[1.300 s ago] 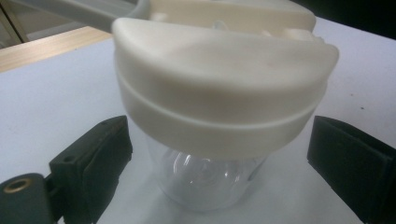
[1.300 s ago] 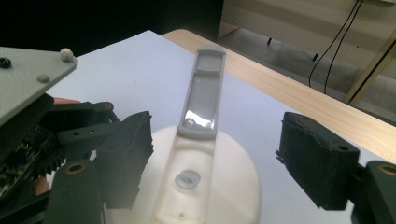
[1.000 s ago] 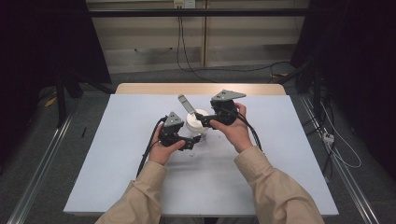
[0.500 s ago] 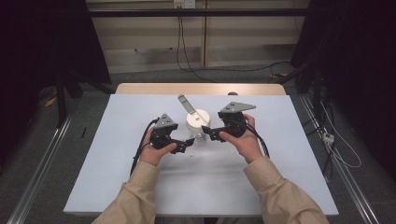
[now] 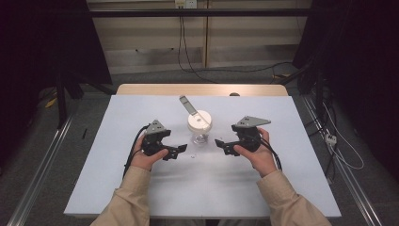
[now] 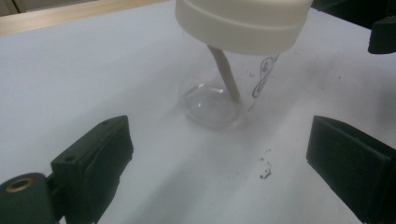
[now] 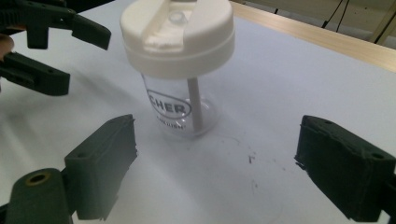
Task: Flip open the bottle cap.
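The cup (image 5: 199, 128) stands upright mid-table, capped by its white lid (image 5: 199, 121). The left gripper (image 5: 180, 150) and right gripper (image 5: 220, 144) flank it, jaws apart and empty; the right's have just been opening.

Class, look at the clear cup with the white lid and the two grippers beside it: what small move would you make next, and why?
Probably bring the left gripper in around the cup to steady it. Both the left and the right gripper stand open, clear of the cup on either side, and nothing holds it. The white lid has its flap tipped up.
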